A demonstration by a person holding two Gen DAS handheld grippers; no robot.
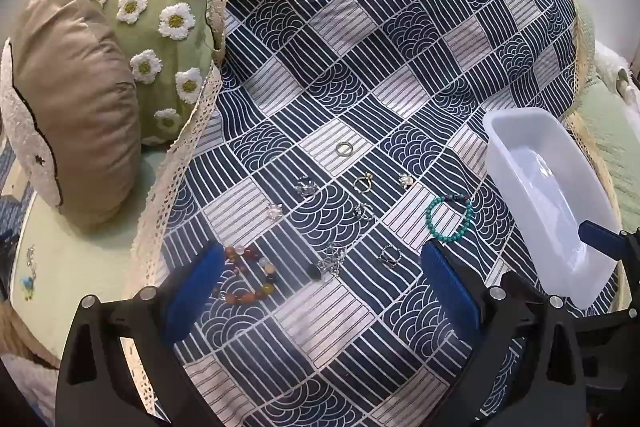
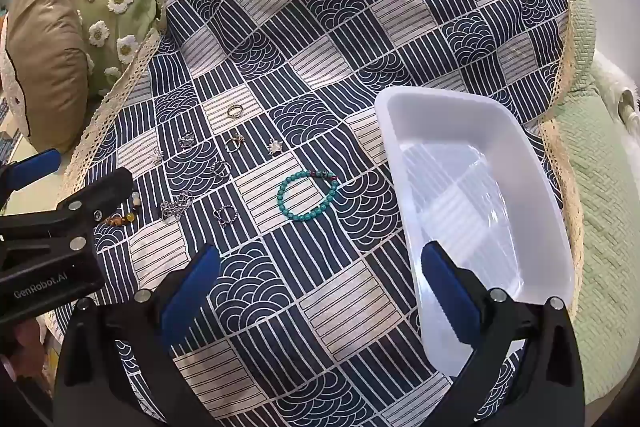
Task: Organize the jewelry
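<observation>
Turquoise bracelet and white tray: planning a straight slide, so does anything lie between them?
Only bare patterned cloth separates the turquoise bracelet from the white tray, clearest in the right wrist view.

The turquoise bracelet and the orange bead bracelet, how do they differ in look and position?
The turquoise bracelet has small, uniform green-blue beads; the orange bead bracelet mixes amber, white and dark beads. The turquoise one lies as an open ring near the white tray; the orange one lies between the left gripper fingers. Both rest untouched on the patterned cloth.
</observation>
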